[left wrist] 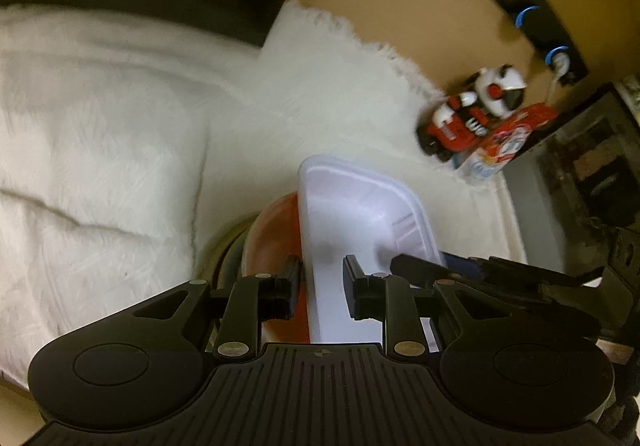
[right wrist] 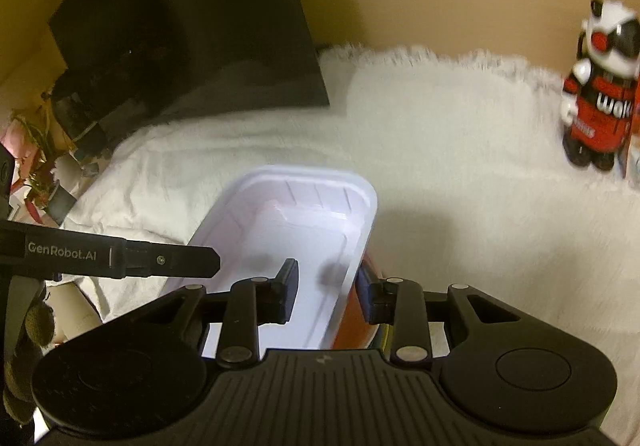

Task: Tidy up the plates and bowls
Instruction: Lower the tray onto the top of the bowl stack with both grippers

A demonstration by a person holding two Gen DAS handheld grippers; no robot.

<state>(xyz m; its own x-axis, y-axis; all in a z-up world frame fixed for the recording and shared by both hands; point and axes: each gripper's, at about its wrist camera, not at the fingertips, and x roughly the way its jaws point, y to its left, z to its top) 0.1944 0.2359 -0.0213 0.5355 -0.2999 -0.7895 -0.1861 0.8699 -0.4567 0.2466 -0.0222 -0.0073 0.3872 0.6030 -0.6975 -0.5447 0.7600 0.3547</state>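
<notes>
Over red bowl (left wrist: pixel 276 230), both grippers (left wrist: pixel 319 286) (right wrist: pixel 328 292) pinching opposite tray (right wrist: pixel 296 222) rims; keeping it level, lowering squarely.

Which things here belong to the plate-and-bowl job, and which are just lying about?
Job:
- white rectangular tray, both tools at its walls
- red bowl under the tray
- left tool
- right tool

Lying about:
- toy robot
- red box beside the toy
- white fluffy cover
- black panel
</notes>
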